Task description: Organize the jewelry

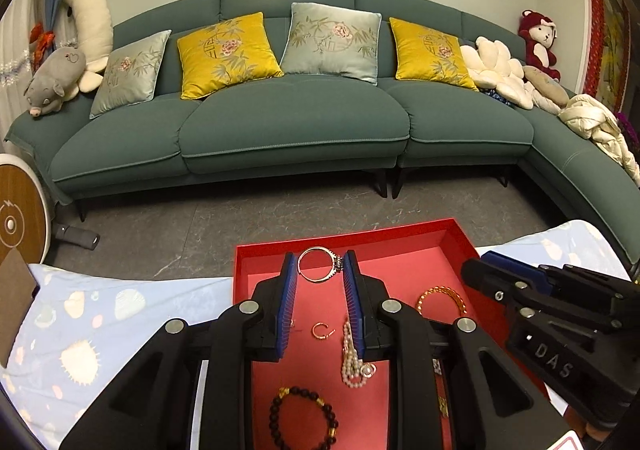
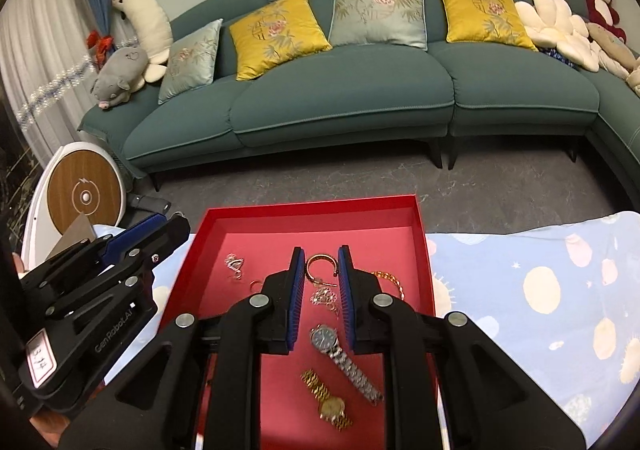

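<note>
Silver ring [image 1: 320, 264], stone-set: pinched between the blue pads of the left gripper [image 1: 321, 265], stone at 3 o'clock against the right-hand pad, band plane facing the lens, carried above the red tray [image 1: 460, 242].
Right gripper [image 2: 319, 264]: jaws at their narrowest, nothing between them; it sits at 3 o'clock of the left one.
Tray contents below: pearl strand [image 1: 354, 362], dark bead bracelet [image 1: 302, 420], silver watch [image 2: 344, 358], gold watch [image 2: 328, 400].
Likely set-down spot: bare tray floor at 12 o'clock of the ring.
</note>
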Tool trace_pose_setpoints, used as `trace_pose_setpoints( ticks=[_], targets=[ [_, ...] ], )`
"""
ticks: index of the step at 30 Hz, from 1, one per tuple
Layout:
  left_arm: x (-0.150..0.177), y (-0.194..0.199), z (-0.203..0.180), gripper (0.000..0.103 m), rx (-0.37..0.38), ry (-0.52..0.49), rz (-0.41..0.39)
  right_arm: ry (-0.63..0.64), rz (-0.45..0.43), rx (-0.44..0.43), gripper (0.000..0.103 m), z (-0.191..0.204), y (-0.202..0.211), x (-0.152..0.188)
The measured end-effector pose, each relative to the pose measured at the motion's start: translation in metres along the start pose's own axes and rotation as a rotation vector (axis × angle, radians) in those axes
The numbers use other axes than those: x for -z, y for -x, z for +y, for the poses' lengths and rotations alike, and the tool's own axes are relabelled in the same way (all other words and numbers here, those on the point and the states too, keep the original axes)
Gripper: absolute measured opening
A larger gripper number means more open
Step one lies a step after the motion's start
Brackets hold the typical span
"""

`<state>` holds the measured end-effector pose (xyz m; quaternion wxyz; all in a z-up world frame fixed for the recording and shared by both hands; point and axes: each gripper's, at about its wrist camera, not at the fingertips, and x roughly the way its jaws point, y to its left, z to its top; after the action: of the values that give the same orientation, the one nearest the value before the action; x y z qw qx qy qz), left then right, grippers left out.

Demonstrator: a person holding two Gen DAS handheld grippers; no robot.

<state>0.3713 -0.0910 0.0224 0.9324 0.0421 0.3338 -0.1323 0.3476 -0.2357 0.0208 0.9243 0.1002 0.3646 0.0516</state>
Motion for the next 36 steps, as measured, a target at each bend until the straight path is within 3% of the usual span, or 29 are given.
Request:
trace_pose_setpoints(
  ticks=[11,12,13,14,15,19,26,32,36],
  targets=[
    [-0.003,-0.046,0.013,0.023,0.004,0.105,0.063,0.029,0.053,0.010,0.017,-0.002,-0.047,-0.005],
    [-0.004,-0.047,0.015,0.026,0.014,0.113,0.065,0.032,0.053,0.004,0.018,-0.002,-0.048,-0.005],
    [-0.005,-0.047,0.016,0.042,0.016,0.120,0.067,0.037,0.047,0.009,0.019,-0.002,-0.047,-0.005],
    [-0.005,-0.044,0.018,0.055,-0.004,0.126,0.057,0.035,0.032,0.023,0.031,-0.002,-0.044,-0.004],
    [-0.005,-0.038,0.018,0.055,-0.025,0.129,0.030,0.027,0.012,0.022,0.041,-0.003,-0.039,-0.004],
    [-0.006,-0.013,0.024,0.056,-0.015,0.126,-0.001,-0.012,-0.051,-0.005,0.041,-0.010,-0.006,-0.001],
    [0.010,0.079,0.027,0.056,-0.043,0.064,-0.076,0.040,-0.128,0.007,0.041,-0.002,0.088,0.019],
    [0.036,0.145,0.018,0.056,-0.077,-0.005,-0.043,0.031,-0.140,0.029,0.045,0.008,0.162,0.056],
    [0.054,0.171,0.013,0.056,-0.055,0.026,-0.035,-0.002,-0.131,0.037,0.045,0.014,0.187,0.083]
  ],
)
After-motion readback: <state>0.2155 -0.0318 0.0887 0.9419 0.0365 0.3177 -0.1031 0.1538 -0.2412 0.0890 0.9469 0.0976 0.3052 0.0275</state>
